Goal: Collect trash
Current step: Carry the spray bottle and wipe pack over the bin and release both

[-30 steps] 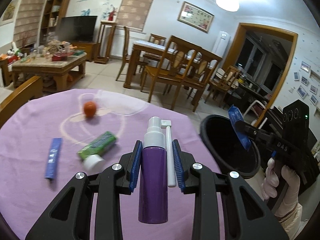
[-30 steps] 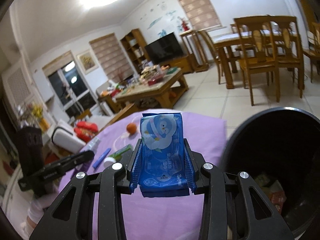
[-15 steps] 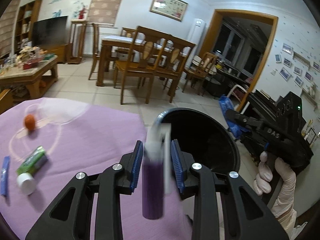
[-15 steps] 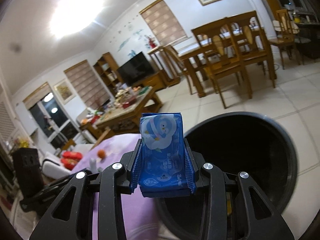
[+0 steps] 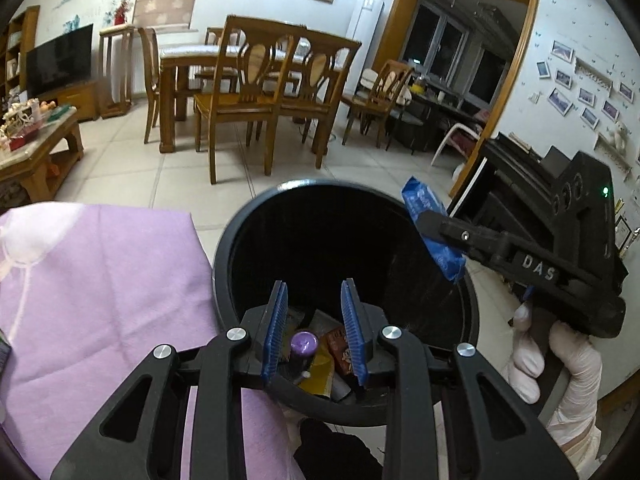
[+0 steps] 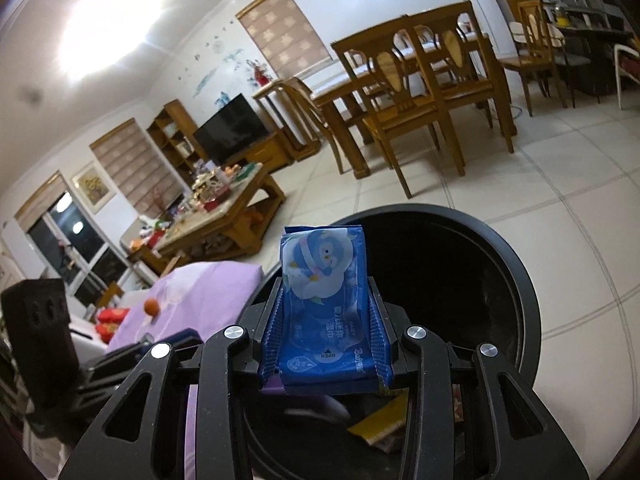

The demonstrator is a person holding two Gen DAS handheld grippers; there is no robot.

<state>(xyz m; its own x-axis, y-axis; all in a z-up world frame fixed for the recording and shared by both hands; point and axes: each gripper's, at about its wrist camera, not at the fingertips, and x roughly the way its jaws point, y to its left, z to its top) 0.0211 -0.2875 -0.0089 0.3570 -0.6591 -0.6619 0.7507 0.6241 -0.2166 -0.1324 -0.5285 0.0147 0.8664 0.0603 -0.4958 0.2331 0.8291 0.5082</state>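
Note:
My left gripper (image 5: 314, 330) is open over the black trash bin (image 5: 240, 232). The purple spray bottle (image 5: 304, 344) is below its fingers, inside the bin among wrappers. My right gripper (image 6: 325, 320) is shut on a blue wet-wipes packet (image 6: 326, 300) and holds it over the bin (image 6: 520, 280). The packet also shows in the left wrist view (image 5: 432, 232), above the bin's right rim.
The purple-clothed table (image 5: 100, 280) lies left of the bin, with an orange fruit (image 6: 151, 306) on it. A yellow wrapper (image 6: 380, 420) lies in the bin. Wooden dining chairs (image 5: 248, 92) and a coffee table (image 6: 216, 208) stand beyond on tiled floor.
My left gripper moved right from the table to over the bin, opened, and let the purple bottle drop in. My right gripper moved further over the bin with the packet.

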